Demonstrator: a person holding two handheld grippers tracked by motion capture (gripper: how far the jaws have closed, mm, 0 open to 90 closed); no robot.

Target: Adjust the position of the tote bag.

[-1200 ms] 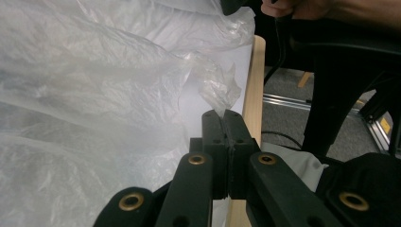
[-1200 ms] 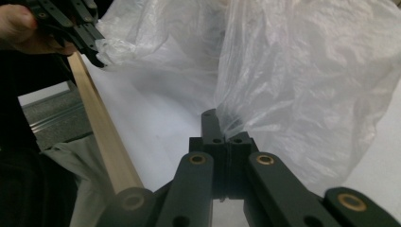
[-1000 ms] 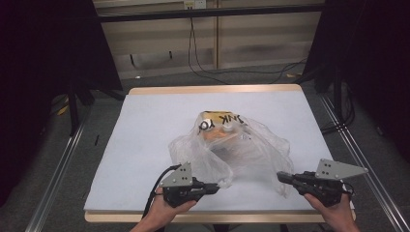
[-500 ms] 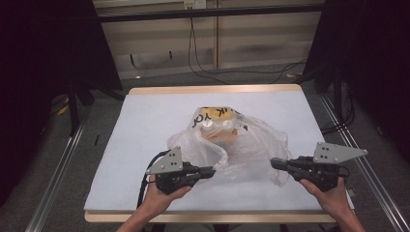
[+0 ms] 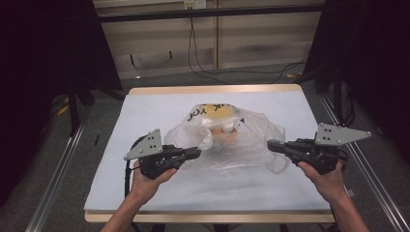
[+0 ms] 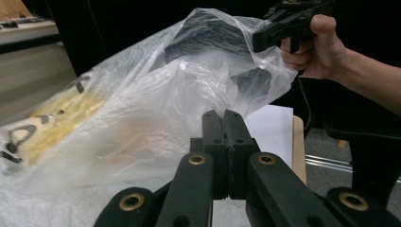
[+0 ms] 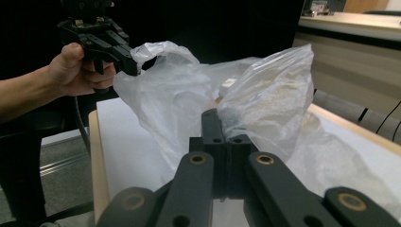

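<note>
Two black hand-held grippers pinch a thin, crinkled, translucent plastic bag (image 5: 241, 137).

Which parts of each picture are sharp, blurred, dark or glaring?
High view: white table cover bright, surroundings dark, plastic bag slightly soft. Left gripper view: near jaws sharp, bag hazy with pale sheen. Right gripper view: dark background, bag grainy.

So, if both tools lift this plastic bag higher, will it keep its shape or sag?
The bag will probably sag: its thin, clear film already crumples and folds between the left tool and the right tool. The things inside would likely slide to the lowest point. The film looks light and may slip or tear at the pinched edges.
</note>
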